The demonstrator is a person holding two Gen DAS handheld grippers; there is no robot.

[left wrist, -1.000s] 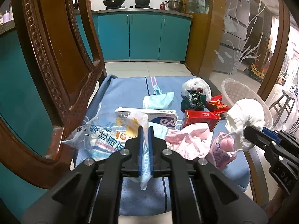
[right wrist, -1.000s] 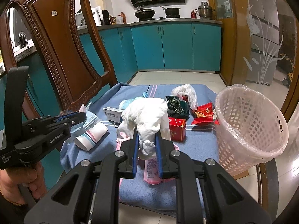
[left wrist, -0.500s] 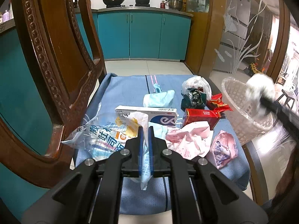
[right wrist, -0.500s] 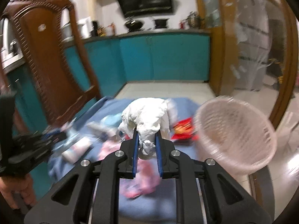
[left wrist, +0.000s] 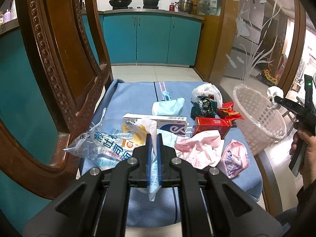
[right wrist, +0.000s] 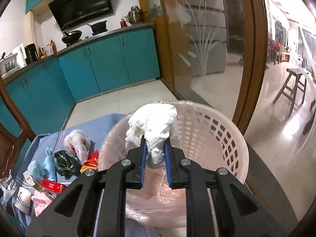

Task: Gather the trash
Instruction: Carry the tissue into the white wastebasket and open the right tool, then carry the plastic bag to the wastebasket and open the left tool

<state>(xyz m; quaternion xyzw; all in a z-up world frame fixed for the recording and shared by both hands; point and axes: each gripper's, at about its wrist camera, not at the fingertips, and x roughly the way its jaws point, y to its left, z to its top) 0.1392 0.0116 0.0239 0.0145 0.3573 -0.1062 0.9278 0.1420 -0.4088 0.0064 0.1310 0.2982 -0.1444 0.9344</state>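
Swung across from above the littered cloth, the right gripper (right wrist: 155,145) now hangs over the mouth of the white basket (right wrist: 233,138), its fingers clamped on the crumpled white tissue wad (right wrist: 156,122). That puts the wad directly above the basket's plastic liner, so letting go looks like the next step. Meanwhile the left gripper (left wrist: 154,138) has not shifted: its fingers are pressed together on a clear printed plastic bag (left wrist: 106,144) lying at the near edge of the blue cloth (left wrist: 138,90). 1 piece is about binned; the red carton (left wrist: 211,126), pink wrappers (left wrist: 199,148) and other litter remain.
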